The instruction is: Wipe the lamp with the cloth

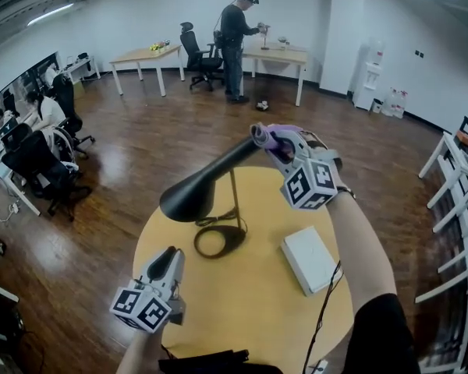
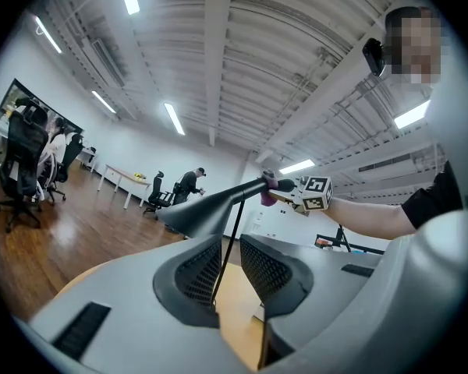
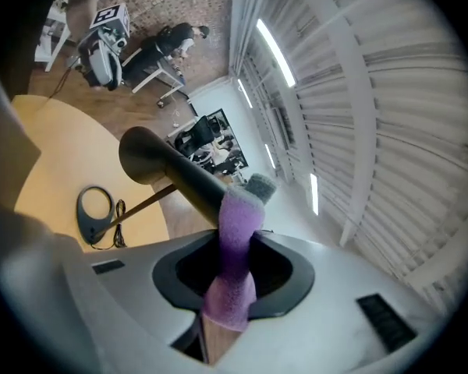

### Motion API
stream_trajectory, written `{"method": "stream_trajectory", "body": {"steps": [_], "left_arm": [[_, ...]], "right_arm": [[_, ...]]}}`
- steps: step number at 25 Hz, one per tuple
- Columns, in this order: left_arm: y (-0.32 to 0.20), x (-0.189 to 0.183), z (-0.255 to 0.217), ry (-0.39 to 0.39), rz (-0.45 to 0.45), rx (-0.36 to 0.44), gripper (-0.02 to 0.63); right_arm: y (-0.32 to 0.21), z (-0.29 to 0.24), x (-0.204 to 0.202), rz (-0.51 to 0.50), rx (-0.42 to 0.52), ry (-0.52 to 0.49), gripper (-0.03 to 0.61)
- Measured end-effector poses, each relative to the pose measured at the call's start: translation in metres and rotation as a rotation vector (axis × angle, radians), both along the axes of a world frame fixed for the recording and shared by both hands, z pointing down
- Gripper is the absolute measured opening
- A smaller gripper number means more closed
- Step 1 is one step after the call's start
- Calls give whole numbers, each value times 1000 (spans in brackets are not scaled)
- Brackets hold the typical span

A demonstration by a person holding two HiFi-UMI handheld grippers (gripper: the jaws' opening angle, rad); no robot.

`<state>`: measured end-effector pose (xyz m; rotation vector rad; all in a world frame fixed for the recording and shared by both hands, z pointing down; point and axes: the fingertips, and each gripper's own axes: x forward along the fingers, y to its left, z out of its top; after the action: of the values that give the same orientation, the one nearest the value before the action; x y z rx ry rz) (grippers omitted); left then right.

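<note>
Right gripper (image 3: 234, 249): 2 jaws part-closed, clamped on purple cloth (image 3: 235, 216). Cloth's free end, just past jaw tips, draped over rear end of black lamp (image 1: 196, 195) arm.

Left gripper (image 2: 230, 265): jaws narrowly apart, nothing held. Lamp's thin stem shows through gap, beyond tips, not gripped.

Lamp stands on round table (image 1: 249, 318).

Judgement: cloth soft, light, bunches easily. Lamp stiff, smooth, top-heavy, likely to tip. Steady it at stem or base ring.
</note>
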<state>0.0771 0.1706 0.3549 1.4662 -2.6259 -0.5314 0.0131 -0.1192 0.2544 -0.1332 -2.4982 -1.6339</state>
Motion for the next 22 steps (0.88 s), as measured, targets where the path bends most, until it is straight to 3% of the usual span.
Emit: {"method": "stream_trajectory", "body": {"steps": [4, 12, 14, 17, 19, 22], "left_arm": [[5, -1, 8, 25, -6, 8, 69], [6, 3, 16, 54, 5, -5, 69], [9, 2, 17, 56, 5, -16, 69], [21, 0, 22, 73, -8, -22, 69], [28, -2, 23, 77, -18, -22, 69], [32, -4, 23, 70, -18, -21, 69]], "right_arm": [[-4, 11, -1, 22, -127, -37, 92], [-3, 43, -3, -21, -774, -47, 92], [2, 51, -7, -27, -886, -50, 92], [34, 79, -15, -58, -942, 45, 92], [56, 100, -18, -72, -884, 99, 92], [57, 116, -19, -19, -764, 79, 92]]}}
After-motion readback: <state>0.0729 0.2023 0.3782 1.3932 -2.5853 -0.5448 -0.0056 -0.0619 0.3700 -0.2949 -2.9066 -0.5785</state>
